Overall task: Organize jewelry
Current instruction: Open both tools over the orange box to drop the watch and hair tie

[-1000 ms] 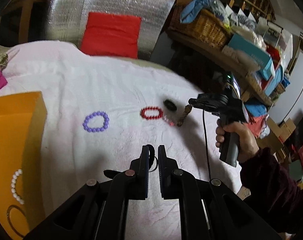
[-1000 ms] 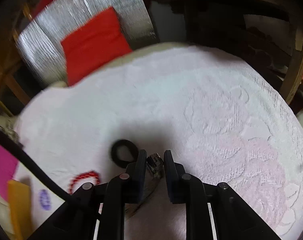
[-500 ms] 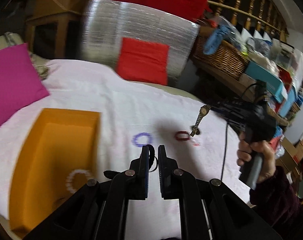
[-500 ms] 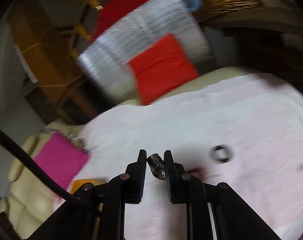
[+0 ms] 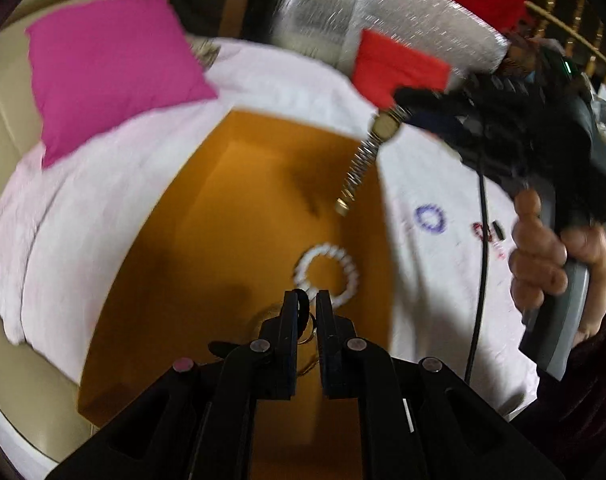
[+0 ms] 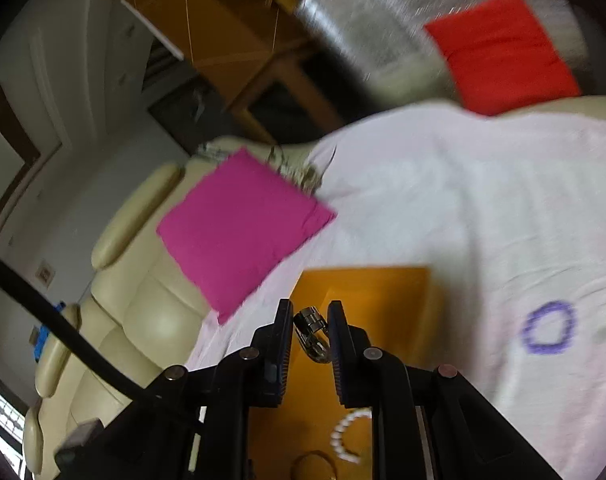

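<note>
Left wrist view: your right gripper (image 5: 399, 106) clamps the watch (image 5: 365, 160) over the orange box (image 5: 231, 216) | left gripper (image 5: 307, 300) pinches a dark ring (image 5: 301, 302) | risk: band swings (motion blur), landing outside.

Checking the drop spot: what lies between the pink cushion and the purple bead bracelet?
The orange box sits on the white cloth between the pink cushion and purple bead bracelet, clearest in the right wrist view.

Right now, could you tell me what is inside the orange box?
In the orange box lie a white bead bracelet and a thin ring-shaped bangle. The left gripper covers part of the floor, so anything under it is hidden.
</note>
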Motion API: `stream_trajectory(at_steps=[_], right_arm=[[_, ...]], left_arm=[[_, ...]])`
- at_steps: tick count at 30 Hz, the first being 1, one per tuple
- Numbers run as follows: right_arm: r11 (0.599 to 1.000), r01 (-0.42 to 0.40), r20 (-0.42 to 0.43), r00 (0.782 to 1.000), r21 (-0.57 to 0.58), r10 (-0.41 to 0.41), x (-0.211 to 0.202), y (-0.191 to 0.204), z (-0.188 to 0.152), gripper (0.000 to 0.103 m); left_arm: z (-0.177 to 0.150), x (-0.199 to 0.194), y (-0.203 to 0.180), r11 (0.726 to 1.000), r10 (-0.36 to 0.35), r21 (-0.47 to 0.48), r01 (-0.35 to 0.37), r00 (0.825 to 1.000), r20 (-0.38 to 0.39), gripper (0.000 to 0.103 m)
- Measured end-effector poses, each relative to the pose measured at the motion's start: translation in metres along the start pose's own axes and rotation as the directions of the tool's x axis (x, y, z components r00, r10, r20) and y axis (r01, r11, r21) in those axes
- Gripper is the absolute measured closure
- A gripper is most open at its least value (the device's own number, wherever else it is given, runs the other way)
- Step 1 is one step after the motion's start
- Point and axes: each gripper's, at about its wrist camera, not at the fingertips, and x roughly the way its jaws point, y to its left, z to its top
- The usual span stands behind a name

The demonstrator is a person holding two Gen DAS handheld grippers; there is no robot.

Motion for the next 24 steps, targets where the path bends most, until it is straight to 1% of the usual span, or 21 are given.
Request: stream_trajectory(at_steps=[3, 4, 6, 8, 9, 10, 12, 14, 15, 17, 20, 24], right_arm=[[0.999, 0.039, -0.06, 0.997, -0.021, -0.04, 0.044, 0.01, -0.009, 0.083], [0.999, 0.045, -0.079, 0.996, -0.02, -0.047, 0.055, 0.008, -0.01, 0.081], [0.999, 0.033, -0.116, 0.993, -0.003, -0.033, 0.078, 0.005, -0.01, 0.081], [0.999, 0.052, -0.13, 0.99, 0.016, -0.05, 0.091, -0.001, -0.005, 0.07], [0.999, 0.048, -0.129, 0.991, 0.022, -0.045, 0.09, -0.003, -0.003, 0.063], [0.999, 0.043, -0.12, 0.992, 0.021, -0.04, 0.086, -0.004, -0.002, 0.059], [0.999, 0.051, -0.07, 0.996, -0.005, -0.051, 0.072, -0.007, 0.002, 0.059], [0.997, 0.075, -0.052, 0.996, -0.024, -0.077, 0.058, -0.015, 0.003, 0.059], [0.996, 0.089, -0.044, 0.995, -0.031, -0.09, 0.047, -0.018, 0.002, 0.059], [0.992, 0.119, -0.02, 0.993, -0.039, -0.12, 0.024, -0.028, 0.002, 0.059], [0.988, 0.152, 0.017, 0.988, -0.032, -0.152, -0.015, -0.046, -0.001, 0.059], [0.978, 0.208, 0.062, 0.977, -0.029, -0.206, -0.072, -0.068, -0.011, 0.059]], left_arm=[[-0.004, 0.012, 0.009, 1.0, 0.021, -0.017, -0.021, 0.999, -0.032, 0.094], [-0.004, 0.015, 0.009, 0.999, 0.033, -0.016, -0.033, 0.999, -0.039, 0.092], [-0.004, 0.018, 0.009, 0.999, 0.053, -0.011, -0.053, 0.998, -0.044, 0.085], [-0.003, 0.019, 0.006, 0.998, 0.067, -0.004, -0.067, 0.997, -0.033, 0.068], [-0.001, 0.017, 0.005, 0.997, 0.075, -0.001, -0.075, 0.997, -0.02, 0.064], [0.0, 0.015, 0.003, 0.997, 0.083, 0.004, -0.083, 0.997, -0.002, 0.058], [0.006, 0.016, 0.0, 0.996, 0.088, 0.009, -0.088, 0.996, 0.013, 0.056], [0.009, 0.013, -0.007, 0.996, 0.09, 0.015, -0.09, 0.996, 0.03, 0.056], [0.012, 0.013, -0.009, 0.996, 0.092, 0.018, -0.092, 0.995, 0.037, 0.055], [0.015, 0.007, -0.022, 0.994, 0.104, 0.034, -0.106, 0.992, 0.067, 0.045], [0.019, -0.005, -0.045, 0.988, 0.127, 0.067, -0.136, 0.984, 0.121, 0.037], [0.023, -0.02, -0.076, 0.978, 0.153, 0.114, -0.175, 0.972, 0.179, 0.035]])
